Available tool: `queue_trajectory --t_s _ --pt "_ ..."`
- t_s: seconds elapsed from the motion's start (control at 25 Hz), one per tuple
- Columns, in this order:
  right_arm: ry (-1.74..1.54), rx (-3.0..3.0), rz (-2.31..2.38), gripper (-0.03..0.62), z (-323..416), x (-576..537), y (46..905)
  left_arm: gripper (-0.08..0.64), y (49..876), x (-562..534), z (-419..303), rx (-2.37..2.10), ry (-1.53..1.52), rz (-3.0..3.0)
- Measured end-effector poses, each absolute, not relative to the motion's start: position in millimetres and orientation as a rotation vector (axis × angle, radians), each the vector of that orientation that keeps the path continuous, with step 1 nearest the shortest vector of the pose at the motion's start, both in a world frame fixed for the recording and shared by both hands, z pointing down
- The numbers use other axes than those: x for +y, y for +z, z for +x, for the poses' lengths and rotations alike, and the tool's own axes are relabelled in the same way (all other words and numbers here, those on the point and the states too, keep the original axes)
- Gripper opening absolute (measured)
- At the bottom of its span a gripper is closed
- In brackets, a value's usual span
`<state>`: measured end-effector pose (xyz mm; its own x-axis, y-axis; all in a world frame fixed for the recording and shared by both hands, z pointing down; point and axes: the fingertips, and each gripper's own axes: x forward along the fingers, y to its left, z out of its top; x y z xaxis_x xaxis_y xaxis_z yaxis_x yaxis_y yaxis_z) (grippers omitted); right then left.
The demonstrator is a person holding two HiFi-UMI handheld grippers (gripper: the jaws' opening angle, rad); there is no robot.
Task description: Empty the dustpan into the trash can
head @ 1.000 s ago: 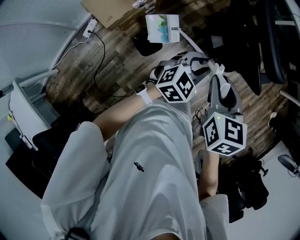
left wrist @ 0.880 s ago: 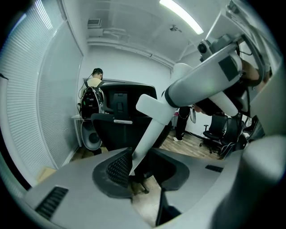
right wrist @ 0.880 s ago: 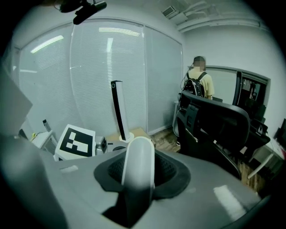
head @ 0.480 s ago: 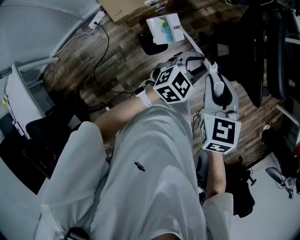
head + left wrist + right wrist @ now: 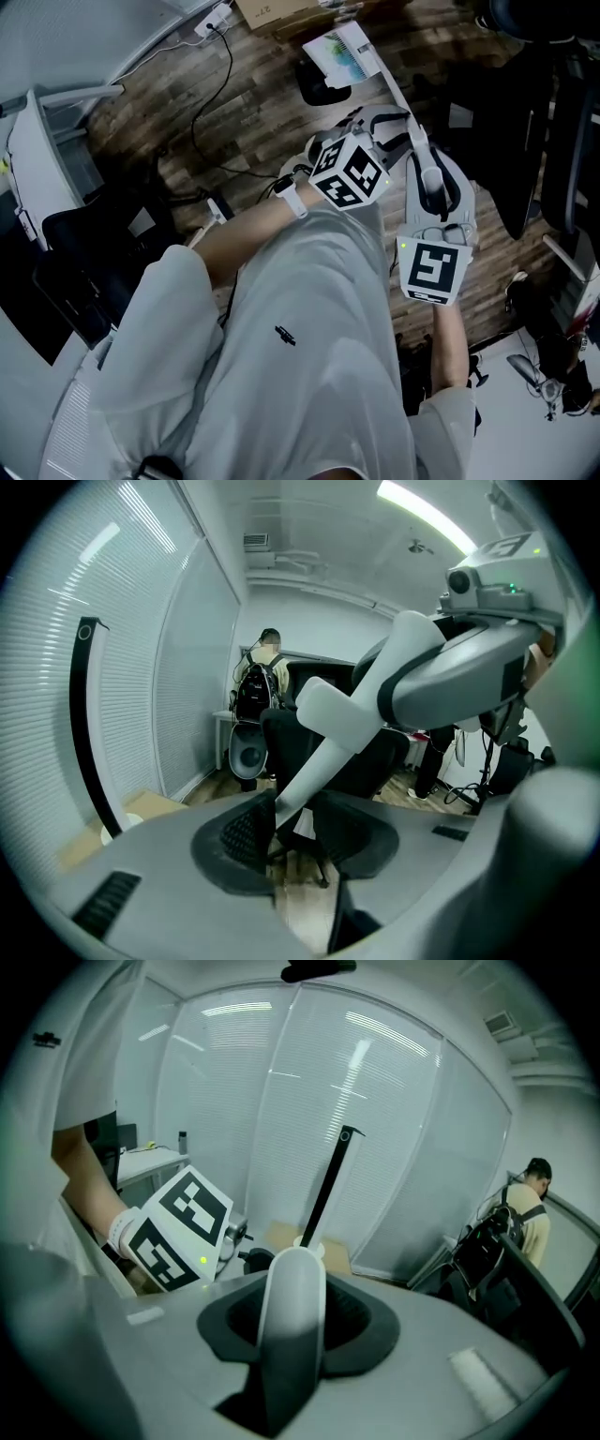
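White plastic of one handle is pinched by the right claw. The same handle is passed between the spread jaws of the left claw, which have just been opening and do not squeeze it. One dustpan is carried at its far end, over the wooden floor. One black pole is seen before the blinds.

Your dustpan is a pale, flat pan with a blue-green patch on its face, out ahead of you over the wood floor. Its long white handle runs straight back to you, clamped in your right gripper.
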<state>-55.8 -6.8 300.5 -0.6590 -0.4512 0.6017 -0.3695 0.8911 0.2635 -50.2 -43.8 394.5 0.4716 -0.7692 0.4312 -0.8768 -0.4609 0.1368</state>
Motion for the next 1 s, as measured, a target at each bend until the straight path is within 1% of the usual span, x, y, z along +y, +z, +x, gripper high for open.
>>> queue_trajectory --t_s 0.4,1.0 --pt "-0.343 -2.336 0.377 0.115 -74 2 314 0.130 408 -37 -73 -1.457 0.399 2.310" --pt "-0.573 -2.346 0.166 0.115 -85 27 319 0.135 407 -21 -93 -1.566 0.375 2.214"
